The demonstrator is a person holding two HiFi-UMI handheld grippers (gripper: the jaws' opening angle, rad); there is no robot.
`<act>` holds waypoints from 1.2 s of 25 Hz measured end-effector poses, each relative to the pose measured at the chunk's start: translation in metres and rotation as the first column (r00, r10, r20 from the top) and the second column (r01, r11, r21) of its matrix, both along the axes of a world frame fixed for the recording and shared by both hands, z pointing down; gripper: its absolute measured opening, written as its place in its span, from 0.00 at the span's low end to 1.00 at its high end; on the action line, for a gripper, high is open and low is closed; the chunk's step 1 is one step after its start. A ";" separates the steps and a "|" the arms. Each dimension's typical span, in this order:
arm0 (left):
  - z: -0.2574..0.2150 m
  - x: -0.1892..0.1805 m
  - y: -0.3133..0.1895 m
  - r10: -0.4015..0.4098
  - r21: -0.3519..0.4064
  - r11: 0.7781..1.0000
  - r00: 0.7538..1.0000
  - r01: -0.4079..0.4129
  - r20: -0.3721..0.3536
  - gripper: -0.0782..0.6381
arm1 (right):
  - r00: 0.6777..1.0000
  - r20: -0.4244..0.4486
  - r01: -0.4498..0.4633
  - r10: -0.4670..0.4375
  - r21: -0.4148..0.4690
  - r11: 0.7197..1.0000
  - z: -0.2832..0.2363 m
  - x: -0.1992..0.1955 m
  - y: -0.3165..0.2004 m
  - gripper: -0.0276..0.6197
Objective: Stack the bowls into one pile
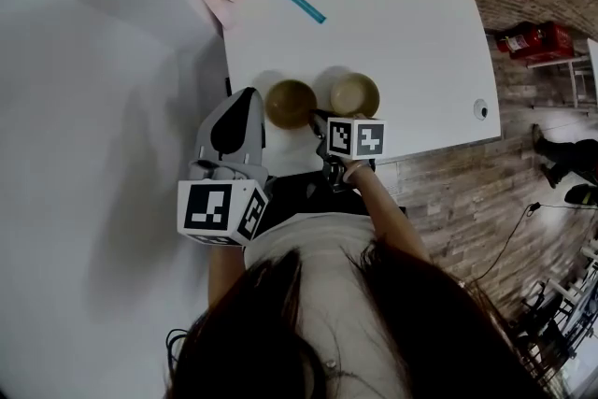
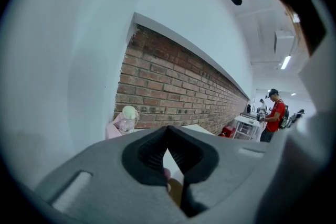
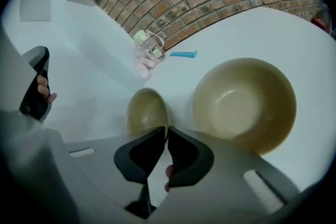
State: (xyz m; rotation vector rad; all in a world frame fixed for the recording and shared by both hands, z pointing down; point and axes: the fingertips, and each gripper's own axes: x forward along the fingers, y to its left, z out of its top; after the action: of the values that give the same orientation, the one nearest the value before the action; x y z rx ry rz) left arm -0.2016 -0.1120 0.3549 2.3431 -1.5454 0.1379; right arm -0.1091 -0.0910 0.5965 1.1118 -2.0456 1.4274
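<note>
White table [image 1: 402,33]: right claw [image 3: 166,128] nips the darker bowl's [image 3: 147,107] near rim, lighter bowl [image 3: 244,102] beside.

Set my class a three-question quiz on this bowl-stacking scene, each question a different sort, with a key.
1. True or false: one bowl already sits inside the other.
2. Multiple choice: the teal stick lies (a) inside a bowl, (b) on the table beyond the bowls, (c) across both bowls' rims.
3. Short answer: the right gripper's jaws are at which bowl's rim?
Key: 1 false, the left bowl and right bowl stand side by side; 2 b; 3 the left bowl.
</note>
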 end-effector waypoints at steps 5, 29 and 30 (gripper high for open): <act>-0.001 -0.003 -0.001 -0.006 0.004 1.000 1.000 0.006 0.001 0.11 | 1.000 -0.011 0.002 -0.002 0.008 1.000 0.000 0.001 -0.002 0.06; -0.022 0.014 0.008 0.015 0.066 0.998 1.000 -0.014 -0.013 0.11 | 0.996 0.090 -0.015 0.011 0.044 0.999 -0.031 0.013 -0.002 0.06; -0.022 0.016 0.009 0.016 0.067 0.998 1.000 -0.015 -0.013 0.11 | 0.995 0.099 -0.022 0.018 0.045 0.999 -0.033 0.015 -0.002 0.06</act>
State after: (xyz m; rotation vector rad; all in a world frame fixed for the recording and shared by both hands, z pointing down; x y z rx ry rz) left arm -0.1859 -0.1033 0.3325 2.4031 -1.5485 0.0748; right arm -0.0945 -0.0931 0.5631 1.1033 -2.1514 1.4795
